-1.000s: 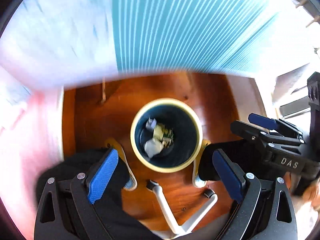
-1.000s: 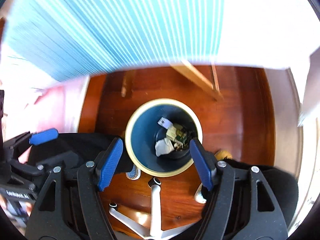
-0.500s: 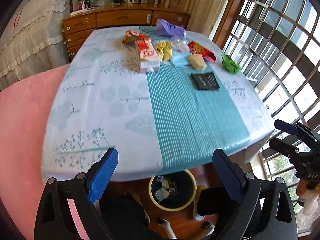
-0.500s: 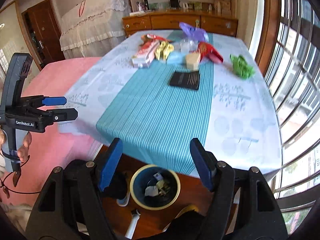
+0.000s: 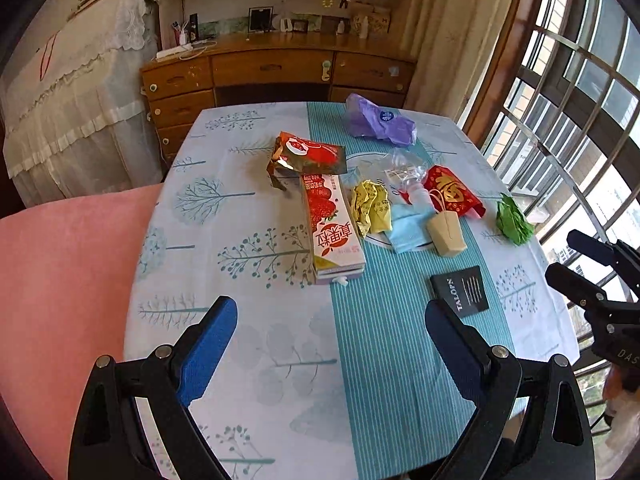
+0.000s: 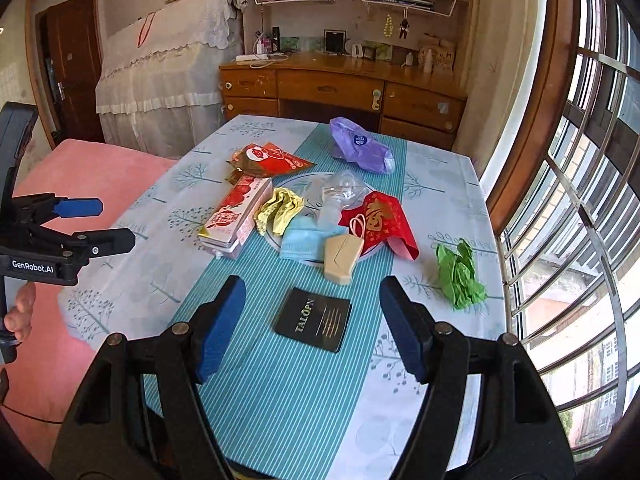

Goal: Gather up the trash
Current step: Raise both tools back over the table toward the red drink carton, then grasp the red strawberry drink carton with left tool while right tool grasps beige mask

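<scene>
left wrist view is showing us the left gripper [image 5: 330,334] hanging above the near edge of the table [image 5: 248,364], blue pads spread wide with nothing between them. right wrist view is giving the same story for the right gripper [image 6: 312,326], jaws standing apart and empty, hovering over a black packet [image 6: 314,324] on the teal stripe. the trash is all sitting on the tablecloth past the fingers: a strawberry milk carton [image 5: 334,230] lying flat, a crumpled yellow wrapper [image 5: 370,208] just beside it, a light blue mask [image 6: 306,242] touching a tan paper box [image 6: 342,258], a clear plastic bottle [image 6: 344,190], a red bag [image 6: 384,220], a purple bag [image 6: 362,150] at the far end and a green paper wad [image 6: 458,274] off toward the window side. we're not gripping anything.
</scene>
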A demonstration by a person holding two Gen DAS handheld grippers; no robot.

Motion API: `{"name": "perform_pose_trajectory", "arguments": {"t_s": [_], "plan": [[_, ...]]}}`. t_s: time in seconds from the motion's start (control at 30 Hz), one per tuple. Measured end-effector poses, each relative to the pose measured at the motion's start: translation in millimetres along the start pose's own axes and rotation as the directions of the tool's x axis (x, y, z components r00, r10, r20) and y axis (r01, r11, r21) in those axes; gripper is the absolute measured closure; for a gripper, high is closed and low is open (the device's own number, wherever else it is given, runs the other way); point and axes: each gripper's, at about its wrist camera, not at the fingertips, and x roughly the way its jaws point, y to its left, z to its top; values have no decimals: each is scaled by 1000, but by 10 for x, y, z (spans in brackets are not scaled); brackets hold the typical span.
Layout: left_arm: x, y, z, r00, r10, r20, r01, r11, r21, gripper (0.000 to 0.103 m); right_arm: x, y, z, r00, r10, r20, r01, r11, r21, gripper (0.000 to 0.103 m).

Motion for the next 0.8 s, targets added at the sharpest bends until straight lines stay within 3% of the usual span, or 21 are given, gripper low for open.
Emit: {"name": "perform_pose_trajectory", "arguments": {"t_s": [0.3,0.57,0.63,0.67,0.7,0.73,0.8], "plan": [[1099,19,484,995,10,-100,-11,1000,-8,7,1301,-295,124,988,6,-156,9,995,95,36],[1684,-68,510,984,14,-177,-12,1000,14,7,1894,-344,25,975,-1,-220,29,992,122,37],[1781,-72,483,981,17,-194,-15,1000,10,9,1981,-369,-3,973,2,-229,30,990,134,45],[1829,-67,474,980,18,-200,-17,1000,6,16,2007,-381,-20,972,6,-236,28,989,142,47],[1879,-60,466,978,17,-209,-17,1000,0,29,2037,-393,-40,970,14,-241,24,988,152,55],[1928,-49,459,975,10,-223,-12,1000,-10,36,2070,-400,-60,969,21,-246,19,987,160,63],[1945,-33,447,978,2,-209,-7,1000,-25,45,2111,-407,-98,969,26,-247,17,985,172,66]]}}
